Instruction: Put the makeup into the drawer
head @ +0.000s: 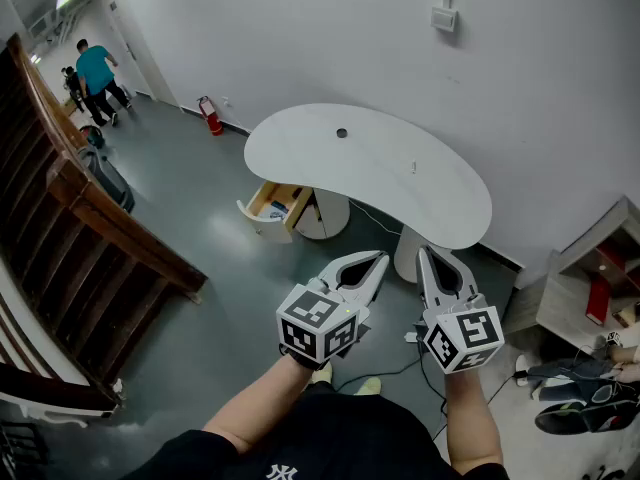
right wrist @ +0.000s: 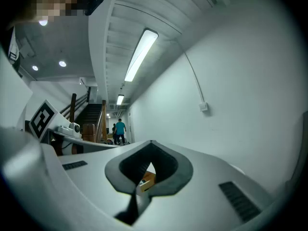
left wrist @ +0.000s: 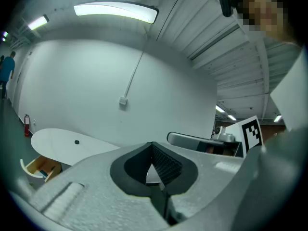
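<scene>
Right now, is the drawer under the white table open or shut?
Open: the drawer juts out from under the white table, with its wooden inside showing.

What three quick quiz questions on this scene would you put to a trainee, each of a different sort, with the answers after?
1. True or false: the wood-lined drawer under the white kidney-shaped table is closed.
2. The left gripper and the right gripper are both: A shut on a makeup bottle; B shut and empty; C wide open.
3. What red thing stands on the grey floor by the white wall, beyond the table?
Key: 1 false, it stands open. 2 B. 3 a fire extinguisher.
</scene>
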Demonstrator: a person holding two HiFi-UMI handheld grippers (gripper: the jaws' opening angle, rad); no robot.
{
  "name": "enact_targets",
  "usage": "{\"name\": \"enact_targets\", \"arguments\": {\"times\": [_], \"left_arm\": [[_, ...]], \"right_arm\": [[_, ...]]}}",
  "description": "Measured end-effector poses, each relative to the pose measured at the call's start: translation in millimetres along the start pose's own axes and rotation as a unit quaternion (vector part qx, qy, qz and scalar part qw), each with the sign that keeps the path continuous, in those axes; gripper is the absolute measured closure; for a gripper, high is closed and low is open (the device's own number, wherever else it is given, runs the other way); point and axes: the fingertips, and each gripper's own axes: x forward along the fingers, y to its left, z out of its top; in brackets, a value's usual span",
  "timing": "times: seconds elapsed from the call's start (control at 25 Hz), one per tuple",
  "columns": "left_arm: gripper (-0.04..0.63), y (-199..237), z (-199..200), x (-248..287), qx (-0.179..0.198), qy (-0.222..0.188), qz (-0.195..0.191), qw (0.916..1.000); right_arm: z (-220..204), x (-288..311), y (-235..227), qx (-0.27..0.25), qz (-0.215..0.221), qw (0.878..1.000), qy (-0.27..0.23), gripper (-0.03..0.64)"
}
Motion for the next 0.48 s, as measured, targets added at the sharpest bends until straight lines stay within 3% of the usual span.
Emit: {"name": "enact_targets", "arguments": {"times": [0.28, 0.48], "left_arm": [[0.588, -5.6, -2.5, 8.8, 0.000, -0.003, 0.002, 1.0000], [0.588, -4.5, -3.6, 11.4, -0.001, -0.002, 0.006, 1.0000]], "right_arm": [[-0.9, -6.5, -7.8, 0.001, 0.002, 1.000, 0.000, 0.603], [1.0, -10.0, -11.3, 0.040, 0.025, 0.999, -0.012, 0.601]]}}
